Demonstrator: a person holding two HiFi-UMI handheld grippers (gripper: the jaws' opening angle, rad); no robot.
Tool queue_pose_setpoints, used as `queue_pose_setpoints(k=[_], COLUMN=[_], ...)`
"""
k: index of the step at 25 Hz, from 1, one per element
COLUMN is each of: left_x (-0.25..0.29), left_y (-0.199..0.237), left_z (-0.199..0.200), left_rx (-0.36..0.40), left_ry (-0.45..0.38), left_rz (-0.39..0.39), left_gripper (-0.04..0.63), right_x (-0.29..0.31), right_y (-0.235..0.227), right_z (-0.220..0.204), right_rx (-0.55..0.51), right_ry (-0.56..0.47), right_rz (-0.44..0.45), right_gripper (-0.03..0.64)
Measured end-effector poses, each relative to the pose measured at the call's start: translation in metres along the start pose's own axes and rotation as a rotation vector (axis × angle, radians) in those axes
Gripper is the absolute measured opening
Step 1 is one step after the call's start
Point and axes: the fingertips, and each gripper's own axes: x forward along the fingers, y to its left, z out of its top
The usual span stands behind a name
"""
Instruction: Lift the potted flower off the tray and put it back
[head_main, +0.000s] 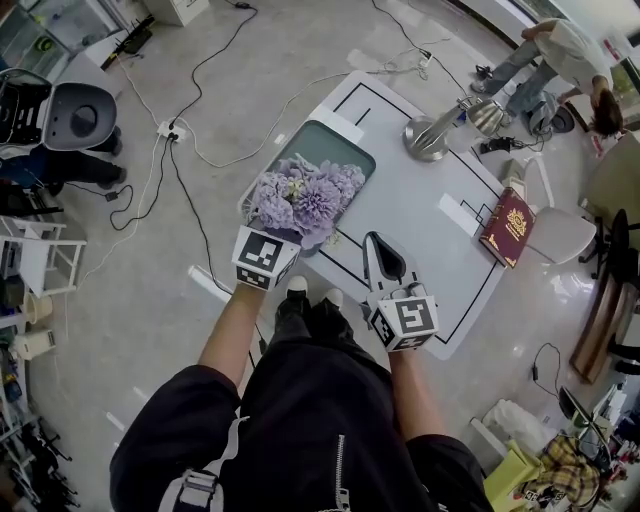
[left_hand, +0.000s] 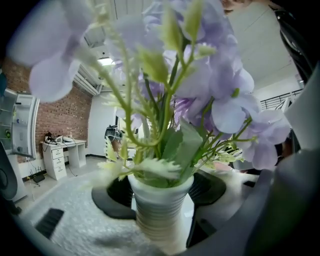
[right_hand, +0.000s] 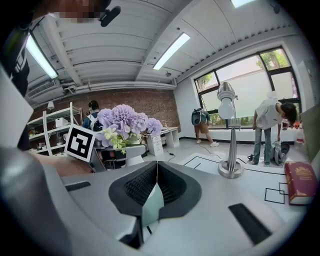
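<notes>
The potted flower (head_main: 305, 195) has lilac blooms and a white ribbed pot (left_hand: 159, 207). In the head view it stands over the near end of the grey-green tray (head_main: 335, 148); whether the pot touches the tray is hidden by the blooms. My left gripper (left_hand: 159, 200) is shut on the pot, one black pad on each side of it. The blooms cover its jaws in the head view, where only its marker cube (head_main: 265, 257) shows. My right gripper (head_main: 378, 250) hovers over the white table to the right of the pot, shut and empty, its pads (right_hand: 172, 186) pressed together.
A silver desk lamp (head_main: 440, 128) stands at the far side of the white table (head_main: 420, 200), and a red book (head_main: 508, 226) lies at its right edge. A person (head_main: 560, 55) bends over beyond the table. Cables (head_main: 190, 130) run across the floor to the left.
</notes>
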Motion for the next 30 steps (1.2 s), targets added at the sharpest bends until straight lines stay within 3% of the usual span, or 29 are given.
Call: queue_pose_setpoints(k=[18, 30], left_x=[0.082, 0.106], left_y=[0.027, 0.056], left_z=[-0.035, -0.059], left_rx=[0.01, -0.014], left_ry=[0.027, 0.022], left_rz=[-0.085, -0.058], left_gripper=[0.29, 0.29], right_x=[0.012, 0.021], right_y=[-0.045, -0.057], right_z=[-0.013, -0.027], right_rx=[0.042, 0.06], right_ry=[0.065, 0.109], right_rz=[-0.105, -0.13], right_gripper=[0.008, 0.008])
